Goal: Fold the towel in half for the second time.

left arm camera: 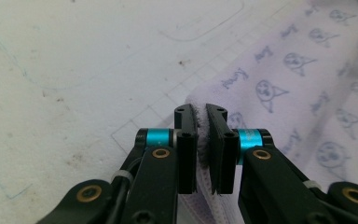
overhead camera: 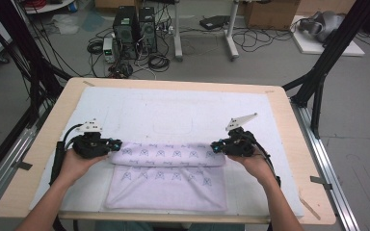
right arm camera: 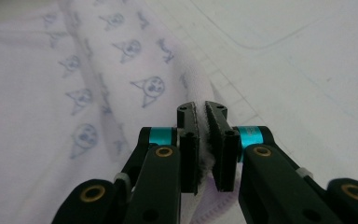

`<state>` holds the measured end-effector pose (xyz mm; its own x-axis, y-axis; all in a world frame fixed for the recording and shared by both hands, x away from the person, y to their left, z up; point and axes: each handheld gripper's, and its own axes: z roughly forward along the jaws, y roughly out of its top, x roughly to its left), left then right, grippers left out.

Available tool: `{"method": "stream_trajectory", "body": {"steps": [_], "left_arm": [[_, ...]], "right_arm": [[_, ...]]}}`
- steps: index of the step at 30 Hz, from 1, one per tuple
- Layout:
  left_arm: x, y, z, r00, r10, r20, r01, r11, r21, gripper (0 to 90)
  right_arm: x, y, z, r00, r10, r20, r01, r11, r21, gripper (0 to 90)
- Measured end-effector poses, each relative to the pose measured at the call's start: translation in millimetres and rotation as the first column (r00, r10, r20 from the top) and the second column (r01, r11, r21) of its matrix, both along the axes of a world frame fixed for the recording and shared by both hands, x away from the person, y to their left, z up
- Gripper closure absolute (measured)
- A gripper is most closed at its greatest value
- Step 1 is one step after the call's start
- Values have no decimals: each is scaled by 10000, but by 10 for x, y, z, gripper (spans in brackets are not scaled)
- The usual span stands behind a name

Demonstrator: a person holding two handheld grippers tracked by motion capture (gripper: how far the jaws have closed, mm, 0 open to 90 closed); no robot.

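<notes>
A pale lilac towel (overhead camera: 168, 175) printed with small blue figures lies on the white mat, its far part folded over toward me. My left gripper (overhead camera: 117, 144) is shut on the towel's left far corner; in the left gripper view the towel (left arm camera: 279, 88) edge is pinched between the pads (left arm camera: 188, 140). My right gripper (overhead camera: 214, 146) is shut on the right far corner; in the right gripper view the towel (right arm camera: 98, 93) hem is squeezed between its pads (right arm camera: 189, 144). Both grippers point inward at each other across the fold.
A white mat (overhead camera: 183, 108) with faint drawn outlines covers the wooden table (overhead camera: 291, 139). Beyond the table's far edge stand computer towers (overhead camera: 135, 31) and loose cables on the floor. A black frame leg (overhead camera: 325, 62) rises at the right.
</notes>
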<state>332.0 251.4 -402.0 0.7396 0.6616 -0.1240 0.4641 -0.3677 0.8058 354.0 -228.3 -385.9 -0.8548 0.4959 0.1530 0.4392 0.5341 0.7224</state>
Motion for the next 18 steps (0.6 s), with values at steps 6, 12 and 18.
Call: {"method": "stream_trajectory", "body": {"steps": [6,12,18], "left_arm": [[-554,151,75,9979,-372,522,401,9976,-565,825],[-929,242,115,9964,-526,661,559,9972,-487,599],[-877,7,38,9948,-896,488,889,9959,158,635]], "right_arm": [[-432,-113,171,9961,488,740,-551,9948,854,838],[-813,-290,62,9969,741,273,-773,9859,1483,665],[-881,-231,-35,9961,583,659,-649,9926,1027,631]]}}
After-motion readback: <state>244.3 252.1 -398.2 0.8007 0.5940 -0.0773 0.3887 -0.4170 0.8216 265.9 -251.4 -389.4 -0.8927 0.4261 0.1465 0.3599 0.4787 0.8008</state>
